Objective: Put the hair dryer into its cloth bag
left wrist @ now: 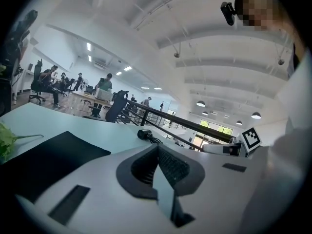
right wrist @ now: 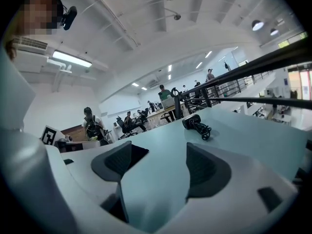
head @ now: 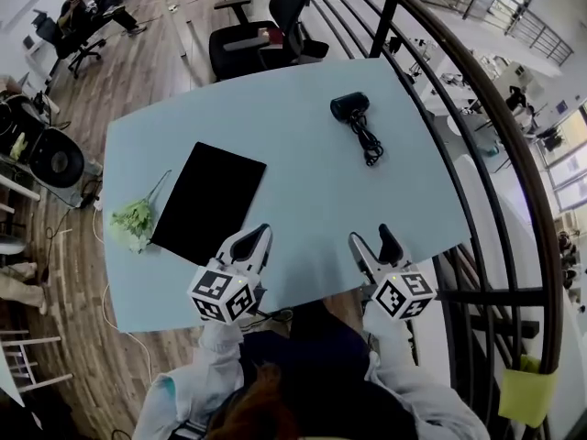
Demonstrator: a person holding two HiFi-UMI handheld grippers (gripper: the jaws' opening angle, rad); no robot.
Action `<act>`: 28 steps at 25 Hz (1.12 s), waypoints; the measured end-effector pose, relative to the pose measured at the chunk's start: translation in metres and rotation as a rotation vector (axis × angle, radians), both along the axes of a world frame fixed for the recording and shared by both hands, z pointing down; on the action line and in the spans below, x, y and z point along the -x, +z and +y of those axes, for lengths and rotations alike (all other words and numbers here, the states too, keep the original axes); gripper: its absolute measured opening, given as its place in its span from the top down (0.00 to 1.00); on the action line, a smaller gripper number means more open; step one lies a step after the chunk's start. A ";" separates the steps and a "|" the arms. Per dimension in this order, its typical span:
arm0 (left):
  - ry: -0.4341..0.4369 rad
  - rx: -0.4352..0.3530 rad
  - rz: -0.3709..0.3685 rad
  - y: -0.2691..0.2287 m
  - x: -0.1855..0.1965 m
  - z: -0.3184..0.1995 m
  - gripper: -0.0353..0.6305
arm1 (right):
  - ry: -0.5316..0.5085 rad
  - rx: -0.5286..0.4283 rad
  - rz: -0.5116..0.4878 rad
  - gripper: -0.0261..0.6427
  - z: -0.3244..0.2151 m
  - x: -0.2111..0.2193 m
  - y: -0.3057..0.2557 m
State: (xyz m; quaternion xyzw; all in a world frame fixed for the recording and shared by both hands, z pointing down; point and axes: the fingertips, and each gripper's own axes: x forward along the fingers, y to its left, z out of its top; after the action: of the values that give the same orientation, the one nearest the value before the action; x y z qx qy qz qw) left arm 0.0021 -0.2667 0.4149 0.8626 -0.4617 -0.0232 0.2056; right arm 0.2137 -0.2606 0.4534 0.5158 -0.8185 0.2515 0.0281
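Head view: a black hair dryer (head: 353, 108) with a coiled cord lies far right on the pale blue worktop (head: 303, 200). The flat black cloth bag (head: 209, 200) lies near left, well apart from it.
Left gripper view: left gripper (left wrist: 157, 147) clenched, empty.
Right gripper view: right gripper (right wrist: 160, 150) released, nothing between its jaws.
Risk: the bag's limp mouth could collapse, so the dryer or its trailing cord snags outside.

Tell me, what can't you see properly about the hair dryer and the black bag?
- Cloth bag: the head view shows only a flat black shape, so which side opens cannot be told. In the left gripper view, the left gripper covers its near part.
- Hair dryer: far and small in every view; its switch and plug are too small to make out.
- Green plant: cut off by the left gripper view's edge.
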 end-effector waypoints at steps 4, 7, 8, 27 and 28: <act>-0.008 -0.002 0.004 -0.003 -0.010 -0.028 0.92 | -0.022 -0.002 -0.012 0.42 -0.040 -0.006 -0.004; -0.014 -0.002 0.001 -0.004 -0.017 -0.049 0.92 | -0.039 -0.008 -0.007 0.41 -0.068 -0.009 -0.007; -0.016 0.000 0.002 -0.004 -0.019 -0.056 0.92 | -0.045 -0.009 -0.002 0.41 -0.077 -0.010 -0.007; -0.011 0.062 -0.028 0.019 -0.060 -0.181 0.92 | -0.110 0.072 0.242 0.28 -0.265 -0.048 0.026; -0.011 0.061 -0.030 0.020 -0.061 -0.185 0.92 | -0.115 0.085 0.255 0.27 -0.273 -0.047 0.031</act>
State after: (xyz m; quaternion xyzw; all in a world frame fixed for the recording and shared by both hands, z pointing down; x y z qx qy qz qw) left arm 0.0636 -0.4514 0.4345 0.8536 -0.4700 0.0026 0.2246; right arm 0.2604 -0.5341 0.4839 0.4943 -0.8250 0.2163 0.1680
